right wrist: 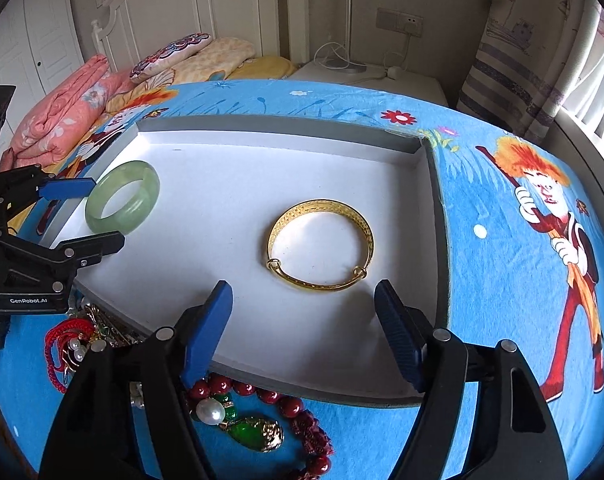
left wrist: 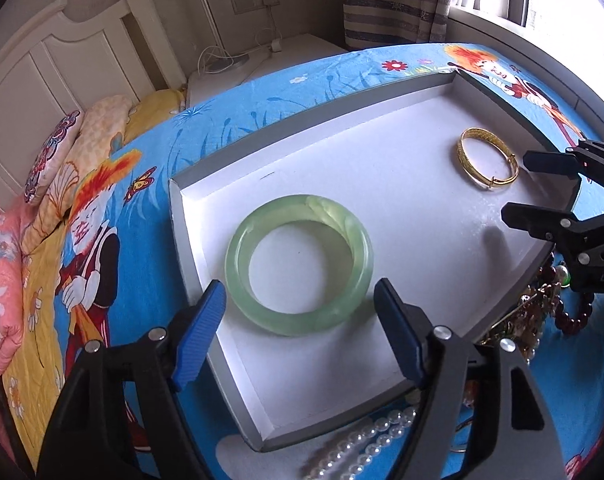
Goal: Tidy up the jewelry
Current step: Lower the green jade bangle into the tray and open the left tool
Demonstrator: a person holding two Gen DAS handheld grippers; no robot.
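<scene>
Left wrist view: left hand-held gripper (left wrist: 299, 304) spread wide, holding nothing — blue pads on either side of the jade bangle (left wrist: 298, 264), not touching it.
Right wrist view: right hand-held gripper (right wrist: 304, 308) also spread and empty, just short of the gold bangle (right wrist: 321, 245).
Landmark: shallow white tray (right wrist: 277, 126) lying on the cartoon-print bed cover (right wrist: 502, 208).
Jade bangle: flat in the tray's left part, near its left wall; hole faces up, round, so no long axis.
Gold bangle: flat in the tray's right part, well apart from the jade; clasp bar on the side nearest the right gripper, broad band toward the far wall.
Spacing: likely deliberate — each piece set apart, not touching.
Outside tray: jewelry heap (right wrist: 241, 412) just beside the near wall — red beads, pearls, green pendant — probably unsorted as yet.
Pearl strand (left wrist: 362, 444): on the cover below the near wall.
</scene>
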